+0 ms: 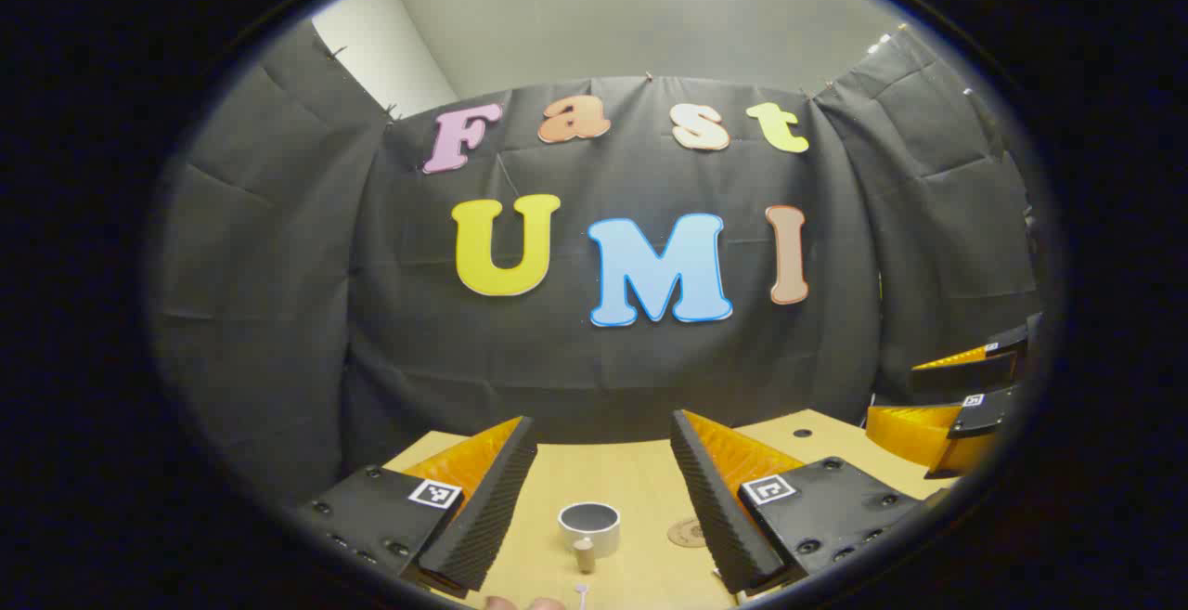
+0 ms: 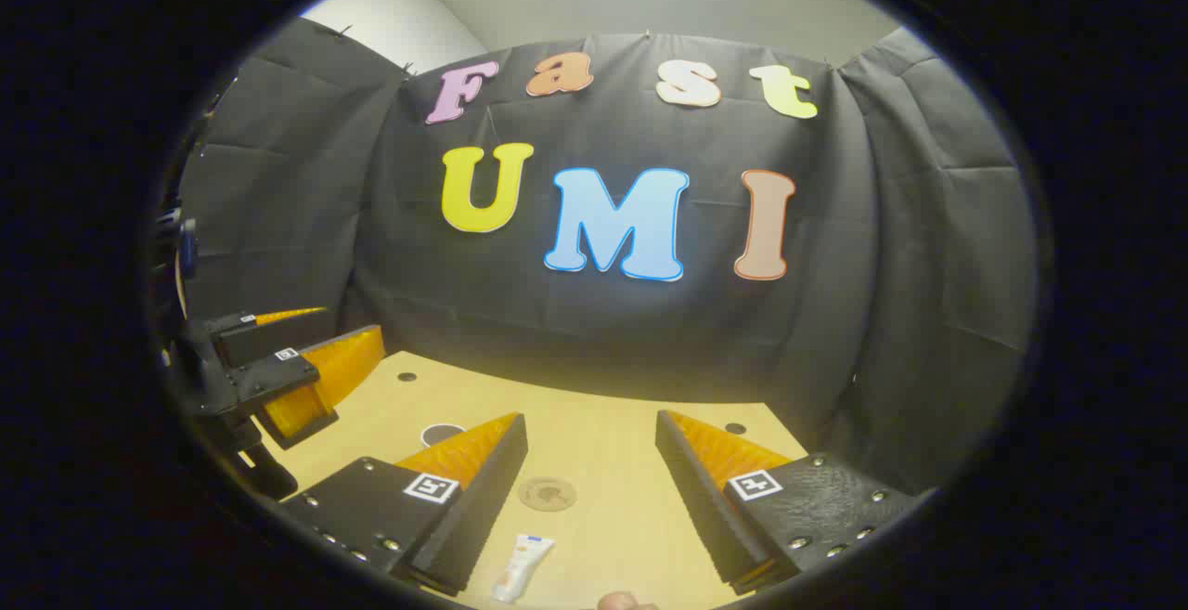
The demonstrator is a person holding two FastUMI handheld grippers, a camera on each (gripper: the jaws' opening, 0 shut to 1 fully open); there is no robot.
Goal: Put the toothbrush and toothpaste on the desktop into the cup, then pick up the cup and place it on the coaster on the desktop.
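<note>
Left gripper view: your left gripper [image 1: 603, 499] hangs above the wooden desktop [image 1: 640, 471] with its jaws wide apart and nothing between them. Framed in the gap stands the cup [image 1: 589, 528], upright and open-mouthed, resting on the desktop. Something small and pale stands just in front of the cup, too small to identify. A thin white toothbrush [image 1: 581, 594] lies nearer to you at the bottom edge. The round coaster [image 1: 688, 532] lies flat just right of the cup, apart from it and partly hidden by the right-hand finger. Your right gripper [image 1: 965, 396] shows at the far right edge, above the desktop.

Right gripper view: your right gripper [image 2: 592, 489] is likewise raised with jaws spread and empty. The toothpaste [image 2: 522, 567] tube lies flat on the desktop between the fingers, near the lower edge. The coaster [image 2: 547, 493] lies beyond the tube, unoccupied. The cup's rim [image 2: 442, 433] peeks out behind the left-hand finger. Your left gripper [image 2: 306, 378] appears at the left, jaws apart.
</note>
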